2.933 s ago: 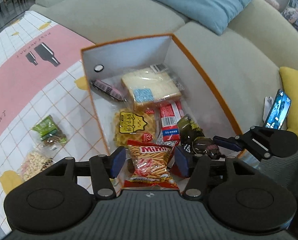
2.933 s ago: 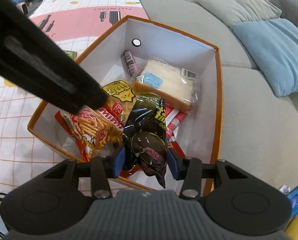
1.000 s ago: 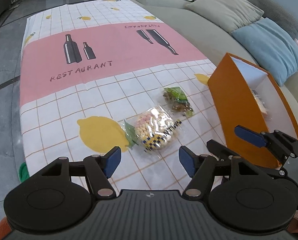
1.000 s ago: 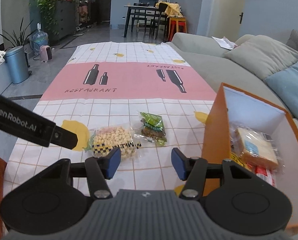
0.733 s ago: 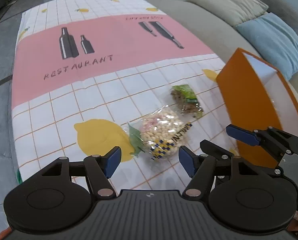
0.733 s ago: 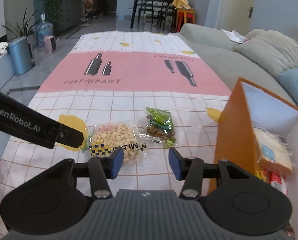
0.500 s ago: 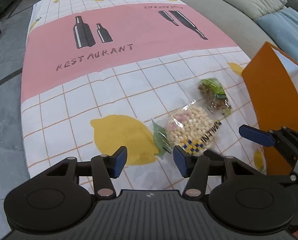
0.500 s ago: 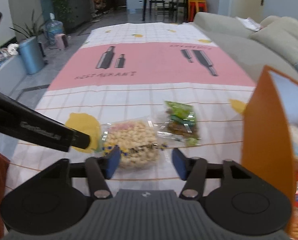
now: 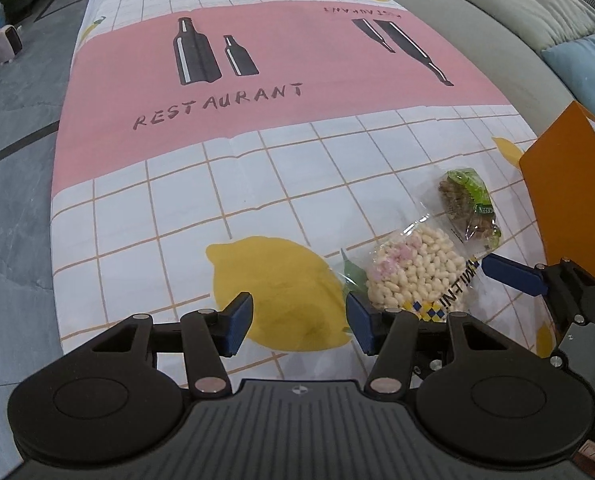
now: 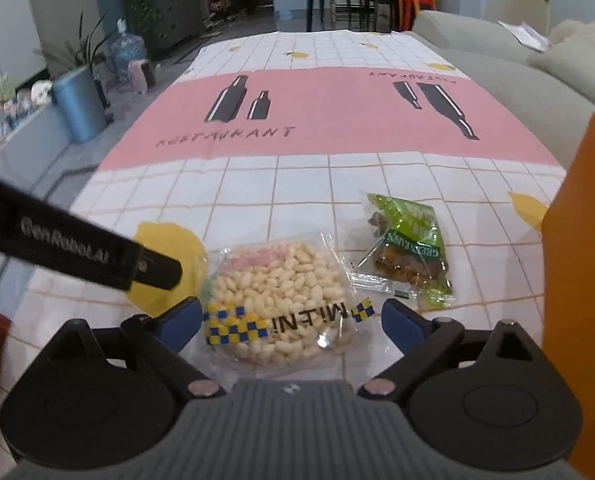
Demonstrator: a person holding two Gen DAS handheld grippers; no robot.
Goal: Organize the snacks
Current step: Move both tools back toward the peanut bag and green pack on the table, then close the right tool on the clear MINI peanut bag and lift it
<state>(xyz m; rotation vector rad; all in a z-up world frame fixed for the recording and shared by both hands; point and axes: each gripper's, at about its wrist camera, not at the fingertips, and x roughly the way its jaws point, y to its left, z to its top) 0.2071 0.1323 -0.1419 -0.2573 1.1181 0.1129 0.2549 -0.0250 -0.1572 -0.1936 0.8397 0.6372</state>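
Snack packets lie on the checked tablecloth [image 10: 305, 192]: a clear bag of pale puffed grains [image 10: 281, 296] just beside a green raisin packet [image 10: 409, 248], near the orange box wall [image 10: 577, 280]. Open cloth stretches beyond. The right gripper [image 10: 289, 320], jaws just widened, straddles the grain bag without pressing; the left gripper [image 9: 299, 322] hangs half-open, empty.

Two snack packets [image 10: 281, 300], one box [image 10: 577, 280]

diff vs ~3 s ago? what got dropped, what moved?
Both grippers let go of their packets in the orange cardboard box and swung out over the tablecloth. The right hand-held gripper, jaws just opening wide, now straddles the clear puffed-snack bag; the left hand-held gripper is empty. Both loose packets unmoved.
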